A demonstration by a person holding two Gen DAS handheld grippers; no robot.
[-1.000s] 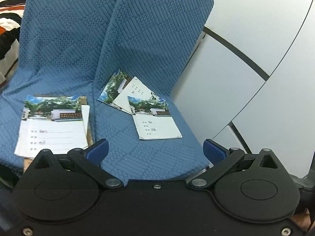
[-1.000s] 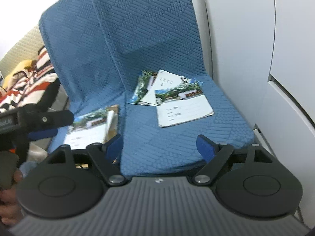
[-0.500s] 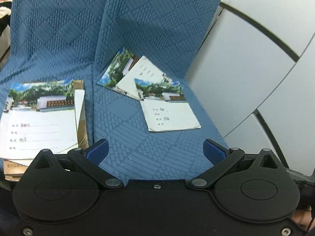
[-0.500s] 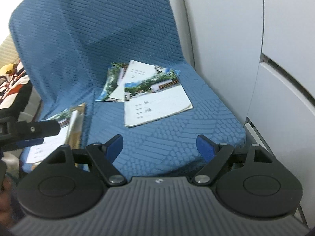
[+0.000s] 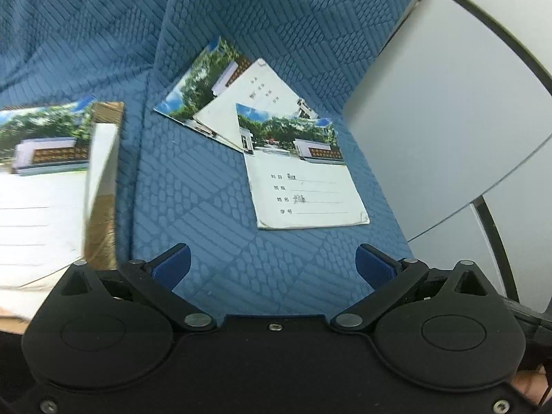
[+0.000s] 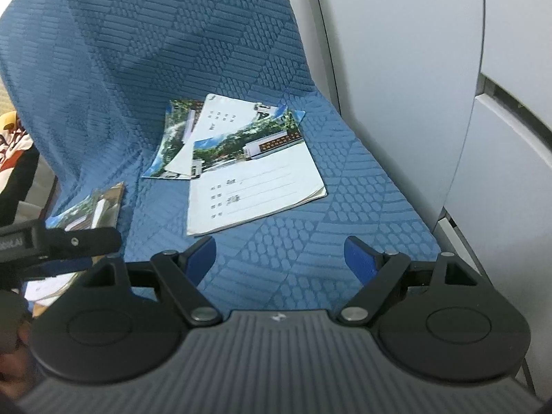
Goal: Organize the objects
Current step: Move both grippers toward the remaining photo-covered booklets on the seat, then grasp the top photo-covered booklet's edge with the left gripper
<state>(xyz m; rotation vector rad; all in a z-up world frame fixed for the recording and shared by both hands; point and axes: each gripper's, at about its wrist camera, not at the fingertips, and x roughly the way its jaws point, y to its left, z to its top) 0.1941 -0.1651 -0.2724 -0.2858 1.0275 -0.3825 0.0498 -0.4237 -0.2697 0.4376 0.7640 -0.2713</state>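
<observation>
Blue pads tip both grippers: our left gripper (image 5: pixel 272 262) and our right gripper (image 6: pixel 279 255) each stand wide open with nothing between the jaws, only bare seat cover (image 5: pixel 214 186) beneath them. Just beyond, right of centre in the left view, lies the top notebook (image 5: pixel 300 176), its cover a photo of trees and a gate above ruled lines with handwriting too small for us to read. It overlaps two more notebooks (image 5: pixel 214 93) fanned toward the seat back, their covers partly hidden. At the left edge a second stack (image 5: pixel 41 186) is blurred and cut off by the frame. Open fabric surrounds the top notebook's near edge; a pale wall panel (image 5: pixel 448 110) closes the right side.
</observation>
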